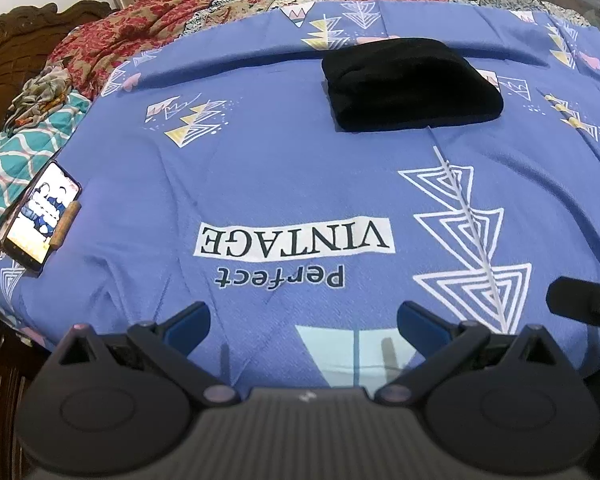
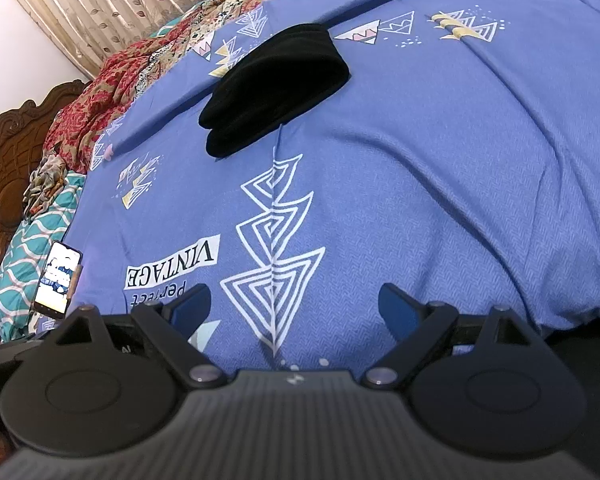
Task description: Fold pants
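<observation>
The left gripper (image 1: 303, 322) sits nearest the lens with its blue-tipped fingers (image 1: 190, 322) spread wide apart and nothing between them, over the near edge of a blue bedsheet (image 1: 284, 168); the right gripper (image 2: 295, 307) is likewise splayed and holding nothing above the same sheet. Just beyond the left fingertips, printed upside down, the sheet reads "Perfect" in dark letters and "VINTAGE" in a white box (image 1: 294, 240), with a column of white nested triangles (image 1: 470, 240) ahead of the right-hand finger. Far off to the left of the fingers a phone (image 1: 42, 218) lies at the sheet's edge with its screen lit. Well ahead of both grippers the black pants (image 1: 410, 88) rest as a compact folded bundle on the sheet, apart from either tool. Past them lies a red patterned quilt (image 1: 140, 36), then a leaf-print curtain (image 2: 100, 4)
</observation>
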Tool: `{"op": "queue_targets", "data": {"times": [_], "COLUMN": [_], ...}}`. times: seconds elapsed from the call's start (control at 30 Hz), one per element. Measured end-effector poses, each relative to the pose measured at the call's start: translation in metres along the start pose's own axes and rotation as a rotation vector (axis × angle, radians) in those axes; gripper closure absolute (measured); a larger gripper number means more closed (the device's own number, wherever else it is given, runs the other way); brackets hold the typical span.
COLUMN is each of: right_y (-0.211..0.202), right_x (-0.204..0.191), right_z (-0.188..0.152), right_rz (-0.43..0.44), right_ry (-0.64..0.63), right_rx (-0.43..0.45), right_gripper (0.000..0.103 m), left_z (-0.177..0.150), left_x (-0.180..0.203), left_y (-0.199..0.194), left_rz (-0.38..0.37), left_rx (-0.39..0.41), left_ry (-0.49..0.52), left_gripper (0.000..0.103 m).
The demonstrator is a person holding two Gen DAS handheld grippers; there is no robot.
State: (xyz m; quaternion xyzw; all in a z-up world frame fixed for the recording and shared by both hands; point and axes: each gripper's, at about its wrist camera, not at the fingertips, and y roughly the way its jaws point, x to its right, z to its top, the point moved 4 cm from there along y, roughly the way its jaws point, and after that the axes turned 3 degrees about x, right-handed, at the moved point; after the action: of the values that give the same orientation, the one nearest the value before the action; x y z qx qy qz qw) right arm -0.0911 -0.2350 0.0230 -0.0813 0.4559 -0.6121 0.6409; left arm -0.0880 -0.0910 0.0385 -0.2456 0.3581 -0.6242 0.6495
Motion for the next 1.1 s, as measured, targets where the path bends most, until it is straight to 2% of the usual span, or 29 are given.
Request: {"op": "queue_targets", "data": {"times": [0.5, 1.1], "right_y": [0.0002, 0.0001], "right_x": [0.0018, 0.0023], "right_z": [-0.0003, -0.0004], "right_rz": [0.003, 0.004], "right_ry": [0.001, 0.002], "right_rx": [0.001, 0.0], "right_gripper": [0.01, 0.01], "left_z": [0.0001, -0.001], "left_x": [0.0031, 0.0072], "left_y": [-0.0011, -0.0024], "left_rz": [0.024, 0.014], "left_rx": [0.008, 0.006], "left_ry": [0.029, 0.056], "left_gripper": [0.0, 0.0]}}
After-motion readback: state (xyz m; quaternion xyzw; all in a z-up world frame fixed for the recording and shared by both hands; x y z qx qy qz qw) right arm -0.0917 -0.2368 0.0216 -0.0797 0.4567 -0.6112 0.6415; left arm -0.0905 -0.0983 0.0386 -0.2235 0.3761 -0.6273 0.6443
